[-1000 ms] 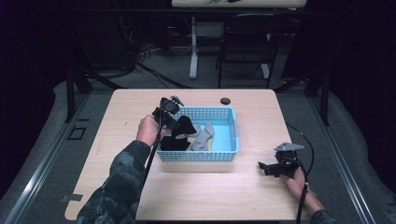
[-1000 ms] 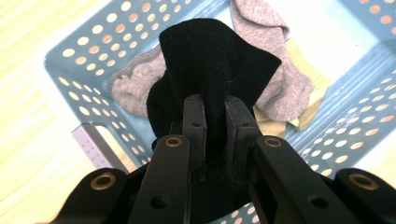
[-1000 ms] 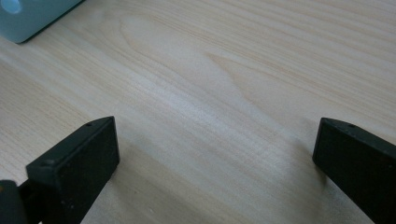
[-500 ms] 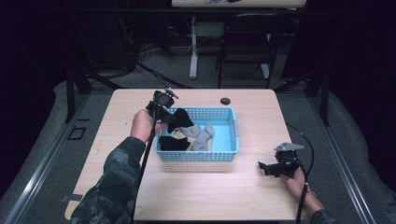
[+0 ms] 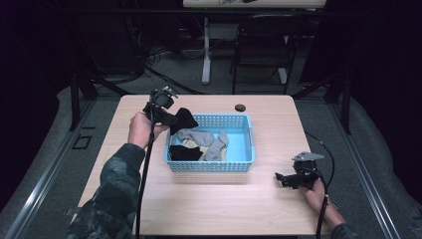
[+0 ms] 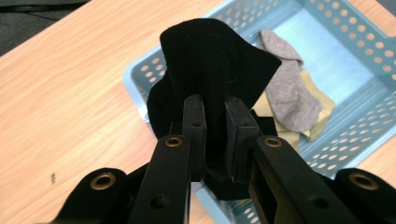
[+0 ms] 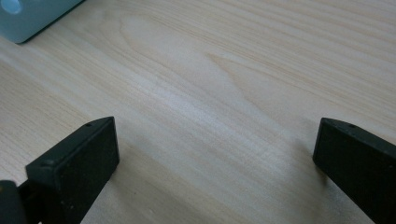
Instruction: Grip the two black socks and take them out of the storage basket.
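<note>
Sock [image 6: 210, 70], black, clamped in left gripper [image 6: 215, 121] fingers; right gripper [image 7: 215, 158] fingers spread wide, w/ grey sock [image 6: 287, 93] in basket [image 6: 355, 51].

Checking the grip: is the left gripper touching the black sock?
Touching. In the left gripper view, the left gripper has both pads pressed on the black sock, pinching its fabric above the blue basket.

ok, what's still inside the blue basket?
In the blue basket: grey socks, a beige piece, a black sock. Anything beneath them is covered. The left gripper holds another black sock above its corner.
</note>
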